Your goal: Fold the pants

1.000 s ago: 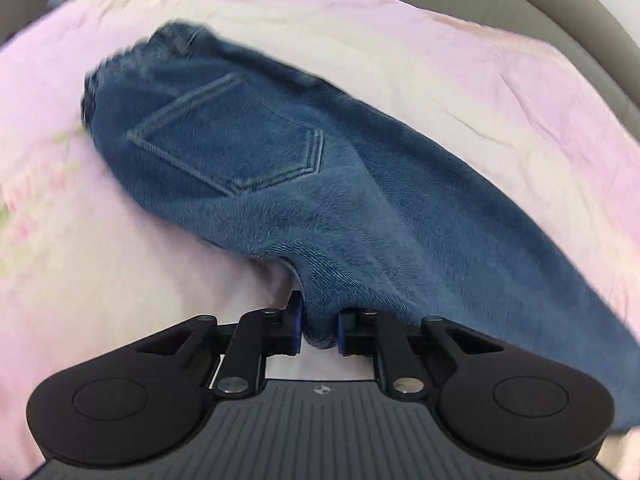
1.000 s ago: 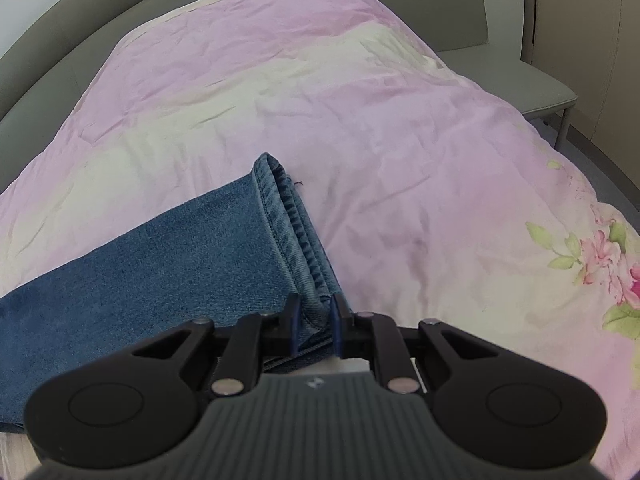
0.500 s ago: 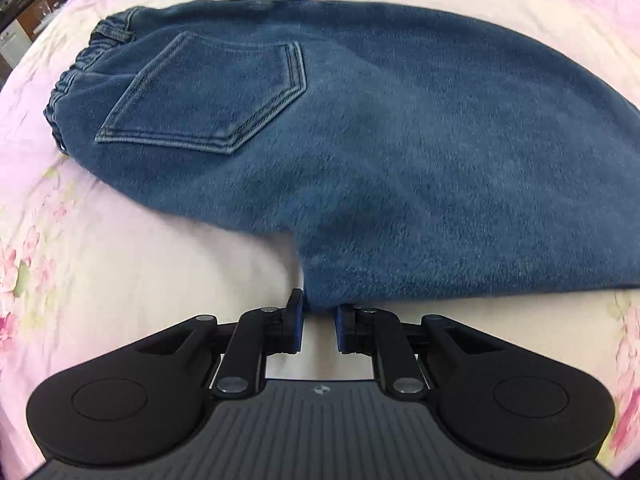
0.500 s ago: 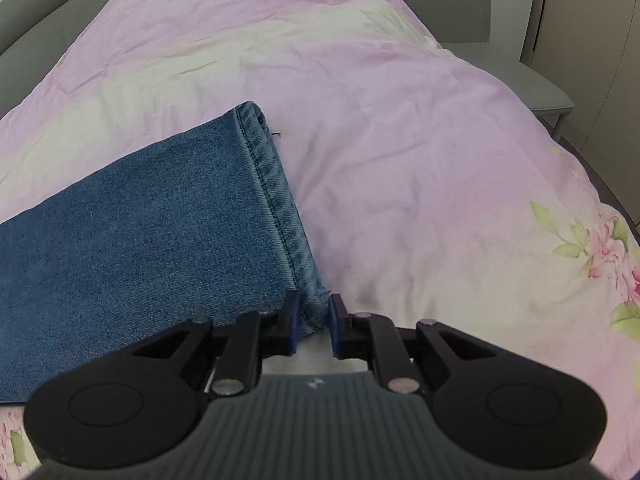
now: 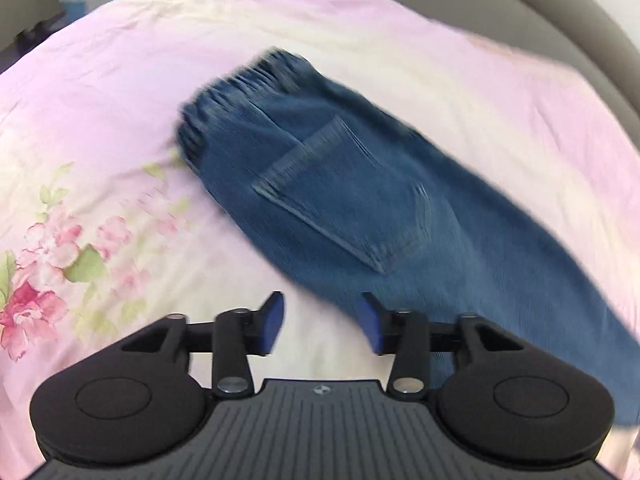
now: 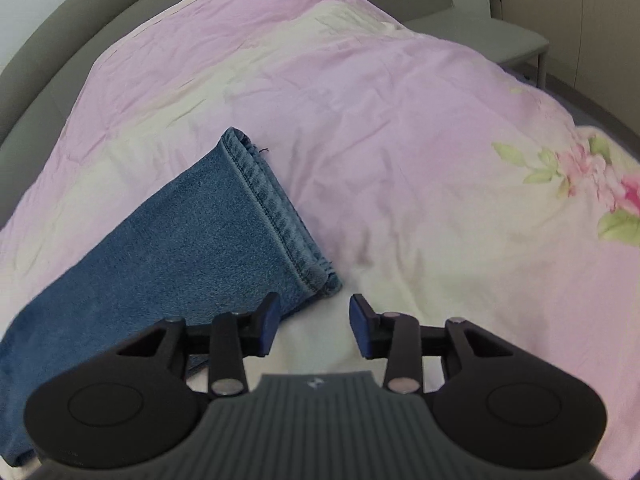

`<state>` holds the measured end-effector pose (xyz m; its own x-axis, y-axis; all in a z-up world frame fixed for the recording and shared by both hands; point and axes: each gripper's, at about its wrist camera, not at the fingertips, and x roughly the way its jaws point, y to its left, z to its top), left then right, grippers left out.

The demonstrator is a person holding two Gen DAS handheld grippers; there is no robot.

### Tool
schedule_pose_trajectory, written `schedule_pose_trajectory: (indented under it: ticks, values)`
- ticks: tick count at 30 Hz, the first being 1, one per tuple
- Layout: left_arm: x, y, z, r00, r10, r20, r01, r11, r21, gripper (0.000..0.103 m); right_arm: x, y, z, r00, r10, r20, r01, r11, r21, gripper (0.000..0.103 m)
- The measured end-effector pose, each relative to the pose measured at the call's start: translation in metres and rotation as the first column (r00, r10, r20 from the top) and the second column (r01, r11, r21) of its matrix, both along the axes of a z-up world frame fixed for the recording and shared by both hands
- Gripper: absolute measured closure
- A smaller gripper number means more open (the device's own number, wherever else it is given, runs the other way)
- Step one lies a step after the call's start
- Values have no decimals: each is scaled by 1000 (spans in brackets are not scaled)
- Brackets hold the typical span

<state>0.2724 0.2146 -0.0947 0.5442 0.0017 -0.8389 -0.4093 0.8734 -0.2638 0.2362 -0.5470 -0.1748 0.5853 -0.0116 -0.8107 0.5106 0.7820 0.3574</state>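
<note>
Left gripper [image 5: 322, 326] first: its jaws are opening and there's only bedding showing in the gap, nothing pinched. The blue pads [image 5: 273, 322] aren't pressing on any fabric. The jeans [image 5: 352, 208] lie flat just beyond the fingertips, their near edge slipping behind the right-hand finger and the leg running off past it. Further out from the fingers you get the back pocket [image 5: 340, 196], and beyond that the gathered elastic waistband [image 5: 244, 92] at the far end. The whole view is a bit motion-blurred, so the stitching is smeary. Floral print sits off to the left of the fingers on the pink bedspread [image 5: 100, 92].

Right gripper [image 6: 314, 326]: jaws opening here too, with bare sheet between them. The hem of the leg [image 6: 276, 208] ends just ahead of the left-hand finger, its corner close to the gap but not inside it. The denim stretches away to the left, lying flat. Far beyond the fingers, past the bed, there's a grey chair [image 6: 500, 36].
</note>
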Motion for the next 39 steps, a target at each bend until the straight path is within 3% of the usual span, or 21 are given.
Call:
schedule_pose_trajectory:
  ticks: [4,7,13,16,18,19,23,26,28,31,35,39]
  values:
    - [7,45,-5,983,176,56,-170,981,-91,41,-1,5,-8,1000,-1,1,1,1000,21,63]
    - [17,67,-20,964,255,67,-243,958,-151,39,0,6,-13,1000,-24,9,23,999,47,63]
    - [36,92,-53,931,358,72,-334,914,-230,38,15,8,-20,997,-71,0,71,994,88,63]
    - [45,104,-72,921,382,70,-351,896,-274,31,24,13,-23,997,-75,-23,76,995,69,62]
    - [50,106,-73,926,365,91,-326,899,-291,39,28,16,-23,997,-68,-31,70,997,44,62]
    - [53,106,-68,932,351,94,-314,908,-277,52,30,18,-23,997,-64,-38,65,997,31,62]
    - [66,83,-26,958,244,152,-234,969,-78,62,36,21,-19,997,-43,-61,43,999,-14,62]
    - [79,72,-3,979,116,166,-126,991,49,64,38,25,-16,997,-20,-72,16,999,-48,62]
    - [91,78,-11,991,93,93,-100,992,80,64,39,26,-17,997,-11,-77,7,998,-58,62]
    - [103,82,-48,997,72,-11,-70,991,110,64,38,26,-19,997,-13,-73,8,998,-57,60]
    - [97,50,-68,1000,-18,-12,21,951,307,58,37,24,-19,997,3,-76,-8,998,-64,59]
    - [93,52,-51,999,26,-29,-17,962,274,53,40,23,-14,996,36,-83,-44,995,-94,59]
